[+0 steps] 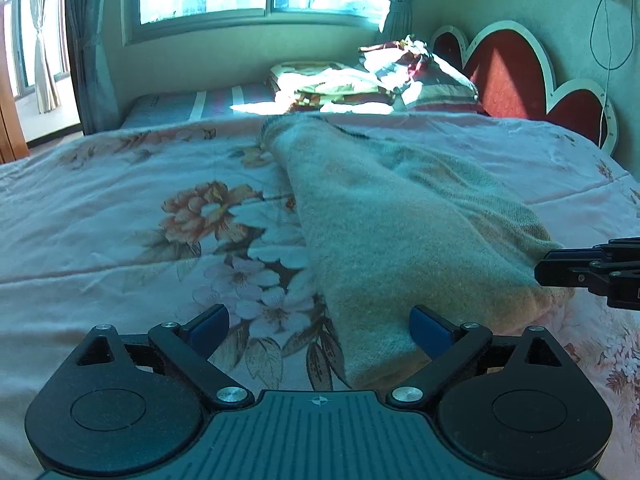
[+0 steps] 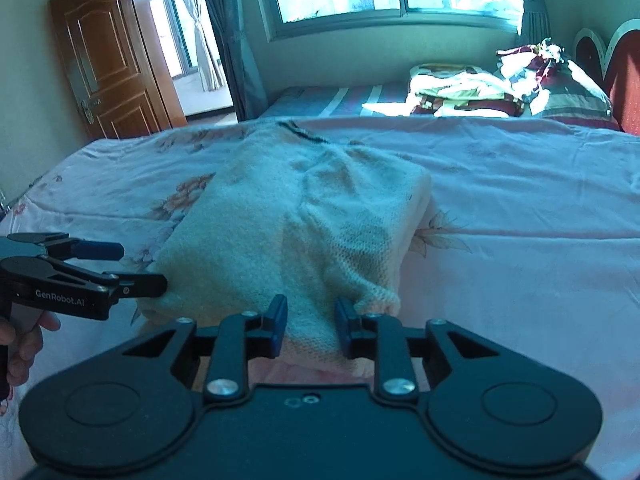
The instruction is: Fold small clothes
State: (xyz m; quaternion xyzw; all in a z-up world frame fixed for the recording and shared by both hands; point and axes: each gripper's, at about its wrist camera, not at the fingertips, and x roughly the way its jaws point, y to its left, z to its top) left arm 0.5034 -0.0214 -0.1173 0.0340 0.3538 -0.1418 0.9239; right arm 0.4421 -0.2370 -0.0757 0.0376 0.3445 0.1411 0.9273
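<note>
A cream knitted sweater [image 1: 400,220] [image 2: 300,220] lies folded into a long strip on the pink floral bed cover [image 1: 120,240] [image 2: 520,220]. My left gripper [image 1: 320,330] stands wide open at the sweater's near left corner; its right pad [image 1: 430,330] rests against the fabric and its left pad is over bare cover. In the right wrist view the left gripper [image 2: 132,266] comes in from the left beside that corner. My right gripper [image 2: 311,326] is slightly open with the sweater's near hem lying between its blue pads, not pinched. Its fingertips [image 1: 560,268] show at the right edge.
A pile of folded clothes [image 1: 332,84] [image 2: 460,92] and a pillow [image 1: 436,80] lie at the bed's far side. A red heart-shaped headboard [image 1: 512,72] stands right, with a cable [image 1: 606,40] on the wall. A wooden door [image 2: 108,64] is far left. A hand [image 2: 24,344] holds the left gripper.
</note>
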